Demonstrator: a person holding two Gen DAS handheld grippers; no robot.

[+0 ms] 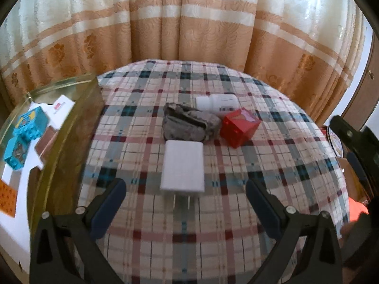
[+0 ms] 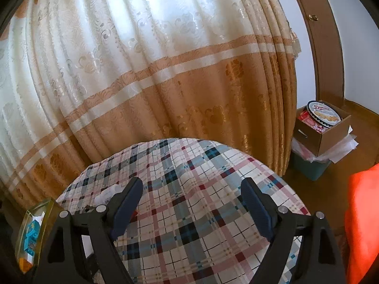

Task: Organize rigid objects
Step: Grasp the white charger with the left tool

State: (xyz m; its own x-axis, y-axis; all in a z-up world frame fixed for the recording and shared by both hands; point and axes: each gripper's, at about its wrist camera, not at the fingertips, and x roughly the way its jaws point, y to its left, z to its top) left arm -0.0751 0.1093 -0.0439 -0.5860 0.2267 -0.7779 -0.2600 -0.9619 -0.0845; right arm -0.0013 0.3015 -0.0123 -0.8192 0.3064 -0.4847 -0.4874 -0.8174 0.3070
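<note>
While both tongs stand released and empty, I line my left gripper [image 1: 186,204] on the white charger [image 1: 182,165] at twelve o'clock; my right gripper [image 2: 191,201] waits over bare tablecloth [image 2: 189,224].

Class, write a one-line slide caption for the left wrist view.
Open left gripper above a white charger on the plaid cloth, grey pouch and red cube behind.

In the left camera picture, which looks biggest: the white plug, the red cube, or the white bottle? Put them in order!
1. White plug, though it is nearest the camera.
2. Red cube.
3. White bottle, farthest back and partly hidden, so it may only look smallest.
</note>
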